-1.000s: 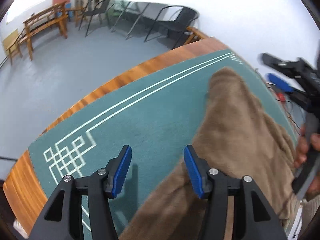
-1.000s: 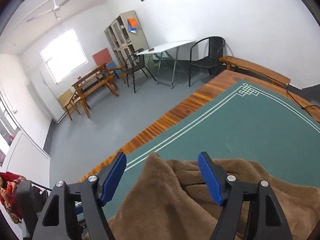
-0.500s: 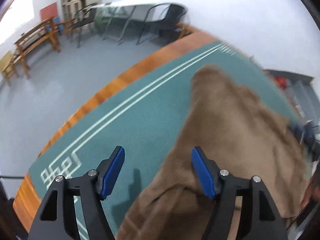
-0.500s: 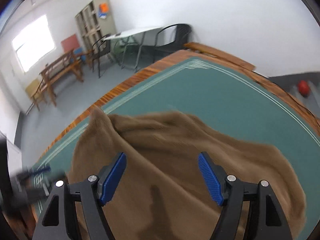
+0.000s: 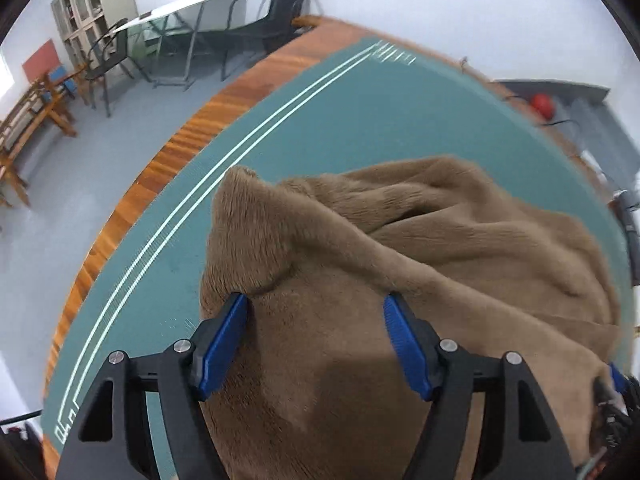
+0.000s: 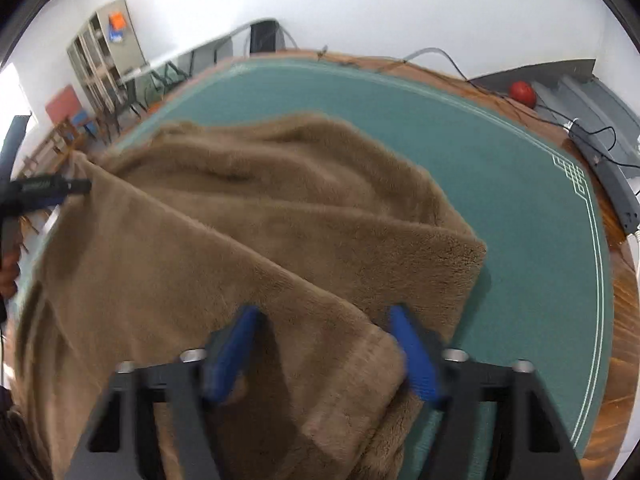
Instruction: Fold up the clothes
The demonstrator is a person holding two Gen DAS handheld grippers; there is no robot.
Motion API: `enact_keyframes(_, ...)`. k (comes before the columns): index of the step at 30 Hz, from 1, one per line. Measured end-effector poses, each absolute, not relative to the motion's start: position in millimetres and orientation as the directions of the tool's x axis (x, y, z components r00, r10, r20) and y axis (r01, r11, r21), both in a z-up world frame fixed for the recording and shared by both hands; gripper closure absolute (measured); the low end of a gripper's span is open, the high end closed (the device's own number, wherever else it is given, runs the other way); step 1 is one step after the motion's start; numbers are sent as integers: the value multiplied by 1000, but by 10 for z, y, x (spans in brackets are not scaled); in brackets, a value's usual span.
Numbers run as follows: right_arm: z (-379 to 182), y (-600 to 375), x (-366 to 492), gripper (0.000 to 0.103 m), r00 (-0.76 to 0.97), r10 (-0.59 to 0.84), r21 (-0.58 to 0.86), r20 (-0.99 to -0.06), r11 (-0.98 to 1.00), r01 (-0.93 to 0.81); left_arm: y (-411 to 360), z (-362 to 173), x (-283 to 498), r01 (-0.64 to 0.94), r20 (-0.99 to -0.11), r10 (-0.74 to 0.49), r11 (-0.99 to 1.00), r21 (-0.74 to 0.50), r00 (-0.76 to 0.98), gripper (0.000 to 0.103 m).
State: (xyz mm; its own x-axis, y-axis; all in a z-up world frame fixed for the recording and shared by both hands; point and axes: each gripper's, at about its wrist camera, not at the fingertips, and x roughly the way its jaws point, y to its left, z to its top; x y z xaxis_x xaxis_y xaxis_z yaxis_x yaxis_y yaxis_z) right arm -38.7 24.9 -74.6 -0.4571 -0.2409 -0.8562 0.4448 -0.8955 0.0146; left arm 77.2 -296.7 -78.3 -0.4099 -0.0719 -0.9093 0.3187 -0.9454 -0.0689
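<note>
White walls and a grey floor surround the bench [image 5: 188,136], whose wooden top shows as a border around a green mat [image 6: 520,208] with pale line trim. I note chairs [image 5: 256,20] and a cabinet [image 5: 84,12] in the far part of the room, and a red ball [image 6: 522,94] beyond the bench's far right edge, with cables trailing there.

I find the brown fleece garment [image 5: 420,248] lying rumpled on the mat, covering much of its near half; one folded layer ends in a squared corner toward the right side in the right wrist view.

My left tongs [image 5: 316,340] stand wide, blue pads apart, with a raised ridge of fleece between them; I see no clamping. My right tongs [image 6: 326,350] are likewise spread wide over a hemmed edge of the garment. That view is motion-blurred, so I cannot tell whether the pads touch the cloth.
</note>
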Motion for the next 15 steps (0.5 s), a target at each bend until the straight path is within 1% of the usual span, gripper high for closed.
enact_keyframes(1,-689,269,-374,83,-472,-243,13,-847,-898,439,-2993,-779,781,327,-907,-72,-942,-74,-414,28)
enact_keyframes(2,-632,289,-361,89,-487,-245,11,-838,-901,434,-3020,-765,790,335,-904,-76,-939,-77,-421,29)
enact_keyframes(3,-543,297,-348,100,-527,-224,-23,-820,-907,420,-3045,-723,795,341,-896,-94,-938,-66,-433,29)
enact_keyframes(4,-449,302,-335,100,-569,-199,-60,-798,-913,404,-3062,-690,792,348,-888,-122,-936,-45,-443,29)
enact_keyframes(6,-433,337,-336,100,-559,-212,-37,-802,-916,401,-3082,-667,774,363,-879,-156,-932,-21,-451,29)
enact_keyframes(9,-426,392,-339,100,-535,-238,7,-811,-918,398,-3182,-670,768,368,-891,-102,-927,-78,-443,29)
enact_keyframes(12,-418,447,-342,99,-511,-265,51,-818,-918,393,-3222,-559,867,341,-870,-64,-932,-123,-488,29)
enact_keyframes(14,-452,496,-302,95,-489,-279,79,-827,-917,390,-3213,-505,908,309,-860,-40,-941,-139,-509,29)
enact_keyframes(15,-493,548,-275,89,-468,-285,98,-836,-918,383,-3187,-484,940,292,-858,-33,-947,-138,-513,29)
